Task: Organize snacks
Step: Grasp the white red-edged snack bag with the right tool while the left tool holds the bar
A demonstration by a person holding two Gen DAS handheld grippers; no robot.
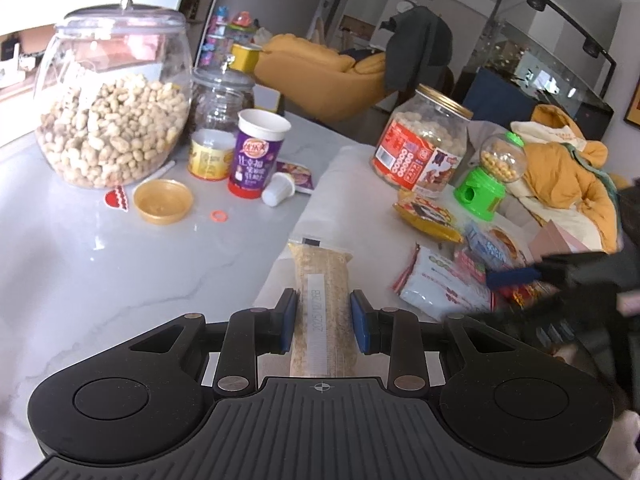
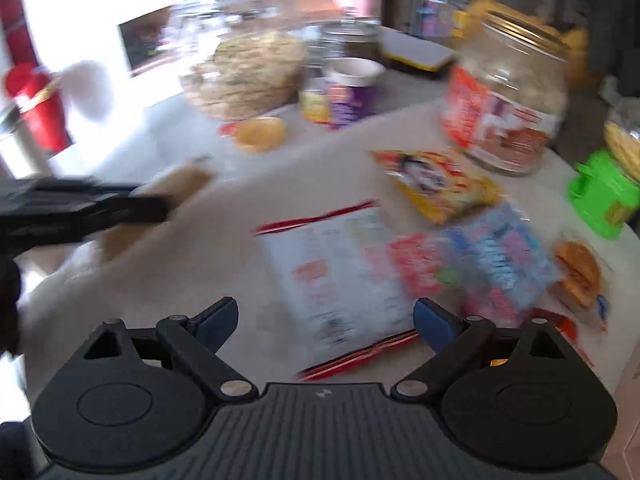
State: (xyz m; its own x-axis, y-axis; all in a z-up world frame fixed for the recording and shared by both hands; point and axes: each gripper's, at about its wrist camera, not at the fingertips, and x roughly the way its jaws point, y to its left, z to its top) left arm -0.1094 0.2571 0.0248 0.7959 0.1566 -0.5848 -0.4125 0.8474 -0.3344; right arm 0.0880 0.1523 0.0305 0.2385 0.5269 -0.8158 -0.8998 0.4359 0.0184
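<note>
In the left wrist view my left gripper (image 1: 324,300) is shut on a long tan grain packet (image 1: 320,268) with a white date strip, holding it lengthwise over a white mat (image 1: 340,184). The right wrist view is blurred. There my right gripper (image 2: 324,316) stands open above a white snack packet (image 2: 340,272) with red edges, and nothing is between its fingers. The left gripper (image 2: 152,208) and its tan packet (image 2: 188,180) show at the left of that view. A yellow bag (image 2: 440,188) and a blue-and-pink bag (image 2: 492,256) lie beside the white packet.
A big glass jar of peanuts (image 1: 112,112), a smaller jar (image 1: 224,96), a purple cup (image 1: 256,152), a yellow tin (image 1: 210,154) and a gold lid (image 1: 162,200) stand on the marble top at the left. A red-labelled jar (image 1: 420,144) and a green candy dispenser (image 1: 488,184) stand at the back right.
</note>
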